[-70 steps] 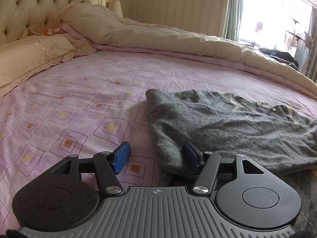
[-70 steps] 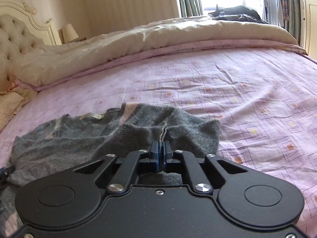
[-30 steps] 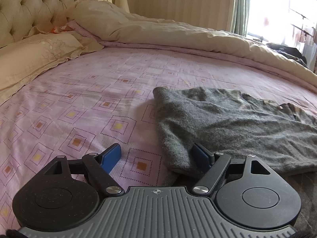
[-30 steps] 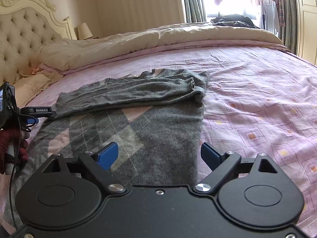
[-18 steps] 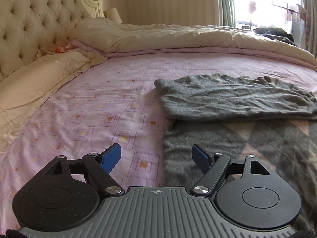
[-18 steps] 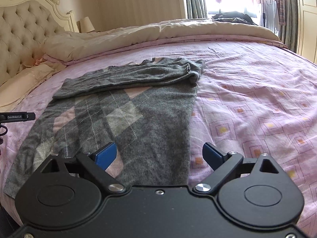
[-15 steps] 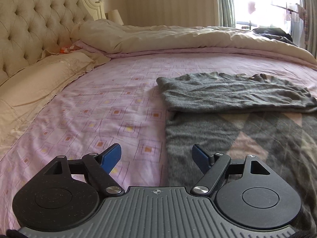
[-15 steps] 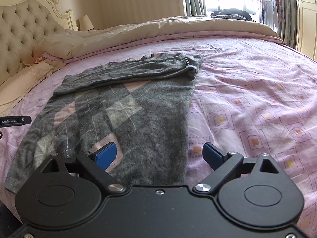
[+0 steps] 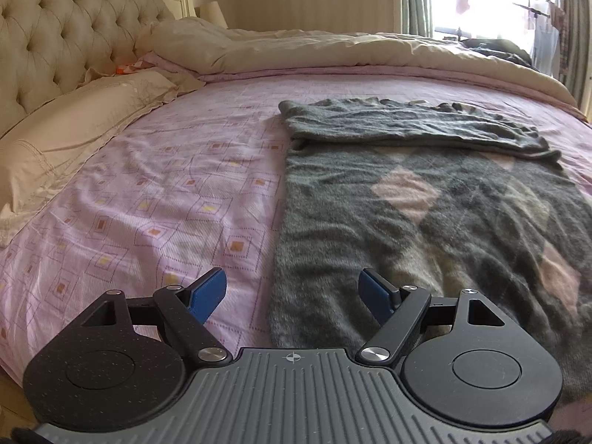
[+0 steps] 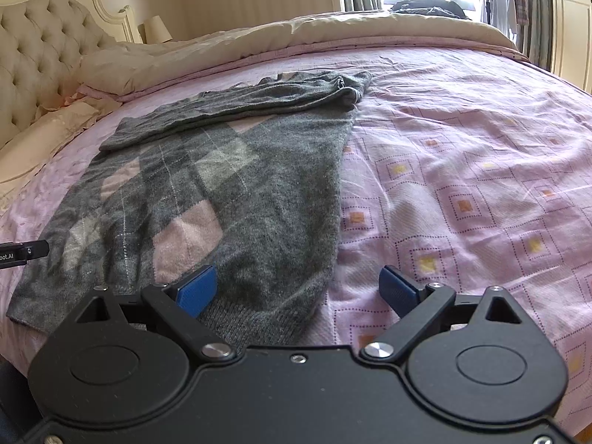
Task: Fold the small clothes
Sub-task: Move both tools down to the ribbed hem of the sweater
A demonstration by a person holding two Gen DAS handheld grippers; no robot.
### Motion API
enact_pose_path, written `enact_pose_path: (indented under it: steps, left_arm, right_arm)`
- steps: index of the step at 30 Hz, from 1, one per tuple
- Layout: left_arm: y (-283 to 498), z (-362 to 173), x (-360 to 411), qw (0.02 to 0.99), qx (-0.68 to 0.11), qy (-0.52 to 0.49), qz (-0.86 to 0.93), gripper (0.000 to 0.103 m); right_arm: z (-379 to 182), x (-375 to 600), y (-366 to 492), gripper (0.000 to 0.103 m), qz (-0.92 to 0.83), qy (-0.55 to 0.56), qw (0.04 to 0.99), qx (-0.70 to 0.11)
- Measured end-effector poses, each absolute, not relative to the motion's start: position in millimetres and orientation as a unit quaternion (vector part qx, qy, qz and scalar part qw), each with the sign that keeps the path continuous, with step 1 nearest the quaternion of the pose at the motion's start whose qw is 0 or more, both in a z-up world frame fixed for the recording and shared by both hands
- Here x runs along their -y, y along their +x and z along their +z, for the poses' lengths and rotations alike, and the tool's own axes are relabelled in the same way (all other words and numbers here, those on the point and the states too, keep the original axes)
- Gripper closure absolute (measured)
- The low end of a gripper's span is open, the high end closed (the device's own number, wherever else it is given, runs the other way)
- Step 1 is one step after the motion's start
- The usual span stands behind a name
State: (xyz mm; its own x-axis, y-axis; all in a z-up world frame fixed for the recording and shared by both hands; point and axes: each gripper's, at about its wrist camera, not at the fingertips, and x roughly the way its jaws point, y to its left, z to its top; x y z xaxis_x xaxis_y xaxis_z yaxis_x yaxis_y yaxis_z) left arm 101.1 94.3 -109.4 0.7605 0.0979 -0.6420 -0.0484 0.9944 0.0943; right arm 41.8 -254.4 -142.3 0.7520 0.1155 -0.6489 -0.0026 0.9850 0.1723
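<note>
Folding step: judging by the far band already turned over, your next move is to take the near hem corners and carry them up onto that band.
Sweater (image 9: 425, 229): grey knit with pink and pale diamonds, lying flat on the pink bed sheet (image 9: 155, 199), stretching forward from both sets of fingers.
Far edge: a plain grey strip (image 10: 240, 105) is doubled over along the end farthest from your fingertips, slightly rumpled.
Left gripper (image 9: 292, 294): fingers apart, empty; the sweater's near left corner sits between them, under the right-hand pad.
Right gripper (image 10: 298, 290): fingers apart, empty; the ribbed hem and right corner lie between the pads.
Grip advice: lower each pair so one pad slides under the hem; pinch both layers, since soft knit likely sags.
Lift advice: raise both corners evenly, keeping the hem taut between them.
Surround: cream duvet (image 9: 333, 50) well beyond the fingertips; pillow (image 9: 74, 118) off left.
</note>
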Motion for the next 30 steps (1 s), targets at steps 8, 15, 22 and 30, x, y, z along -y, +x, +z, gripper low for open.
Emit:
enact_pose_path:
  steps: [8,15,22,30]
  left_arm:
    - [90,-130,-91,0.93,-0.362,0.038,0.043,0.024]
    - [81,-136,-94,0.939,-0.34,0.022,0.053,0.017]
    - [76,-139,-90,0.942,-0.329,0.023,0.063,0.012]
    - [78,-139,-98,0.938,-0.344,-0.003,0.039,0.01]
  right_arm:
    - [-148,247,41,0.0,0.035,0.064,0.935,-0.348]
    - [-151,244,38,0.0,0.029,0.057,0.94,-0.336]
    - [-154,235,38,0.0,0.015,0.028,0.942,-0.335]
    - [-154,237,37,0.0,0.02,0.031,0.942,-0.335]
